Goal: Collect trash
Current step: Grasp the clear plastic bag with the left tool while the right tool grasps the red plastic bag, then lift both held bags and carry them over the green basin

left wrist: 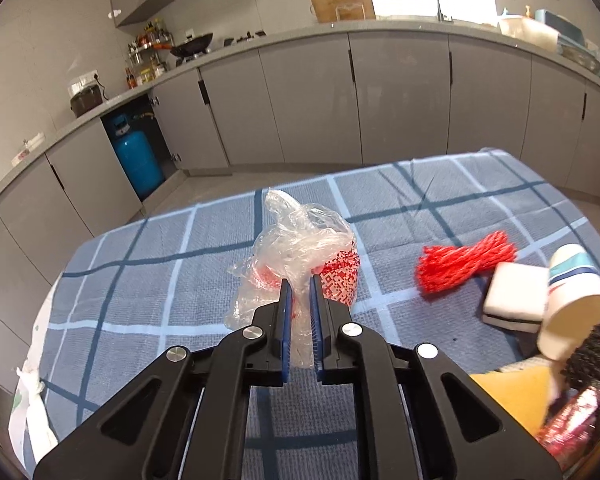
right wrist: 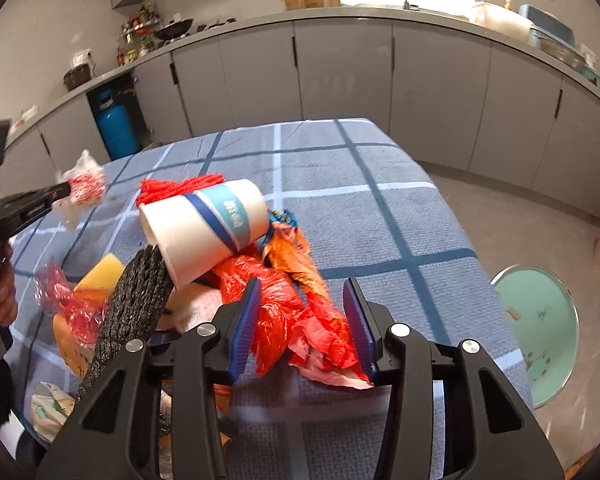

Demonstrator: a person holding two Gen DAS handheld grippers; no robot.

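**Both grippers on trash: clear bag at left, red plastic at right**

Left wrist view: left gripper (left wrist: 299,286) nearly closed, blue pads pinching a crumpled clear plastic bag (left wrist: 296,236); the bag bulges ahead of and above the fingertips. A red-and-white printed wrapper (left wrist: 340,280) sits inside or against it, just right of the tips; which, cannot tell. Further right of this gripper: red mesh netting (left wrist: 464,266), a white sponge (left wrist: 514,298), a paper cup (left wrist: 576,300) on its side.

Right wrist view only: right gripper (right wrist: 300,294) about half open, crumpled red plastic (right wrist: 300,320) lying between the pads. Left pad appears to touch it; contact at the right pad hard to judge. Ahead of the tips, orange wrapping (right wrist: 292,256), then the paper cup, its mouth toward the gripper's left. A dark rough strip (right wrist: 132,300) runs alongside the left finger. A green bin (right wrist: 548,332) stands on the floor, right of the gripper; unseen from the left wrist.

Same view catches the left gripper from the side, far left, bag at its tip, a person's hand (right wrist: 4,292) gripping the handle.

All on the blue checked cloth of the worktop (left wrist: 148,272). Lower-left items in the right view are blurred and overlapped.
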